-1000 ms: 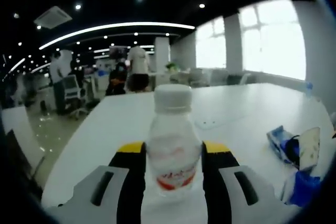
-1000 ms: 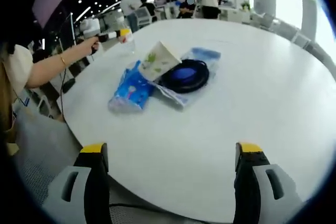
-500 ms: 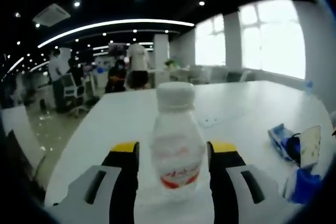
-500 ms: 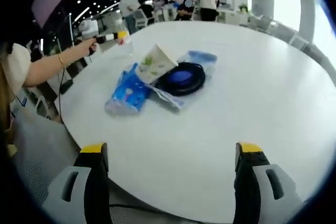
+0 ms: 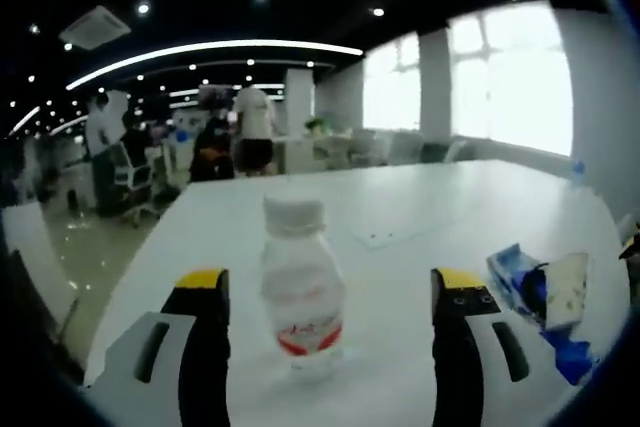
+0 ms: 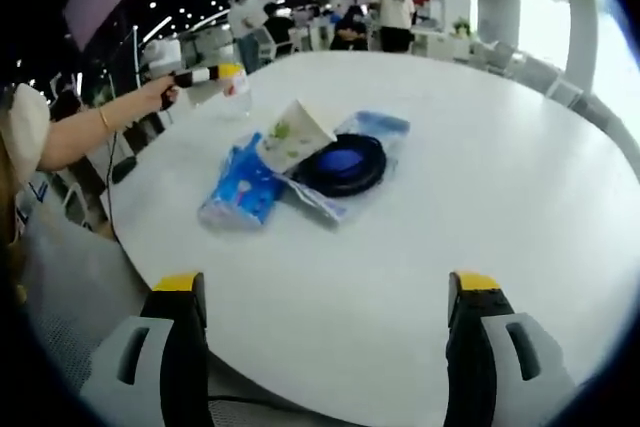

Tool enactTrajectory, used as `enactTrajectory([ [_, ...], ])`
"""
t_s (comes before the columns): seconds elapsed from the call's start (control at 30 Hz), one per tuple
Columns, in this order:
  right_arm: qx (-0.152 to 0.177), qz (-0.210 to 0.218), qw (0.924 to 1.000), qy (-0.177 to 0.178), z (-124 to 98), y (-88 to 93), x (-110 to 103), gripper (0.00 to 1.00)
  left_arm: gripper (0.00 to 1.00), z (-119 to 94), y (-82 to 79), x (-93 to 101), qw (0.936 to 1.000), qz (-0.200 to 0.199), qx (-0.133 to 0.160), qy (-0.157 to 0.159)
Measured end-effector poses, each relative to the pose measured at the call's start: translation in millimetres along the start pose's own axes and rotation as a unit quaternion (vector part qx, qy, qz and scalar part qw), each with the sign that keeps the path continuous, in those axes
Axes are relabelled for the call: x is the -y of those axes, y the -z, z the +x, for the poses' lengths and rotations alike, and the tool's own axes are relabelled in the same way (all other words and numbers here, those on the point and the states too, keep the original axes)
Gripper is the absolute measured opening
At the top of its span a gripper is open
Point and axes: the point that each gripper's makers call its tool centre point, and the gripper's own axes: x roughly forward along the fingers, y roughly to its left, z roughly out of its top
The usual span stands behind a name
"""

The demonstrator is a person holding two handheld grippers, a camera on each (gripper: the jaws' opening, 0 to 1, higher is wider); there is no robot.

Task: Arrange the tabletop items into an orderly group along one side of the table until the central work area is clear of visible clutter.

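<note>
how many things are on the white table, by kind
plastic bottle: 1
blue wipes pack: 1
white paper cup: 1
clear bag with a black cable coil: 1
total: 4

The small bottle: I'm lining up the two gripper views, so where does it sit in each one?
Left gripper view: small bottle stands upright, low centre, between the open left gripper jaws.
Right gripper view: same bottle, tiny, upper left, by the left gripper.
Shared landmark: blue packet pile on the white table.
</note>
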Motion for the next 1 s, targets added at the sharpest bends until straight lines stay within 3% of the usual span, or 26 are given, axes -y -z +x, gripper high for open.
enactTrajectory([
  [0.17, 0.001, -0.003, 1.0, 0.001, -0.9, -0.8, -0.1, 1.0, 0.99, -9.2, -1.4, 9.9, 0.9996, -0.024, 0.006, 0.013],
  [0.43, 0.01, -0.004, 0.9999, 0.001, -2.9, -4.7, -1.5, 1.0, 0.99, -27.2, -1.2, 25.7, 0.9993, 0.0, 0.001, 0.037],
  [0.6, 0.014, -0.004, 0.9999, -0.001, -3.3, -6.7, -2.7, 1.0, 0.99, -33.2, -2.3, 31.0, 0.9984, -0.008, 0.005, 0.056],
  [0.77, 0.023, 0.001, 0.9997, -0.001, -5.2, -9.9, -1.7, 1.0, 0.99, -52.6, -0.3, 54.7, 0.9967, 0.002, -0.008, 0.081],
  [0.9, 0.026, 0.002, 0.9997, -0.003, -5.5, -11.0, -2.7, 0.99, 0.99, -62.6, -4.6, 71.8, 0.9954, 0.016, -0.002, 0.095],
  [1.0, 0.031, 0.001, 0.9995, -0.005, -5.9, -13.0, -3.8, 0.99, 0.99, -69.2, -5.2, 86.0, 0.9932, 0.0, 0.0, 0.116],
])
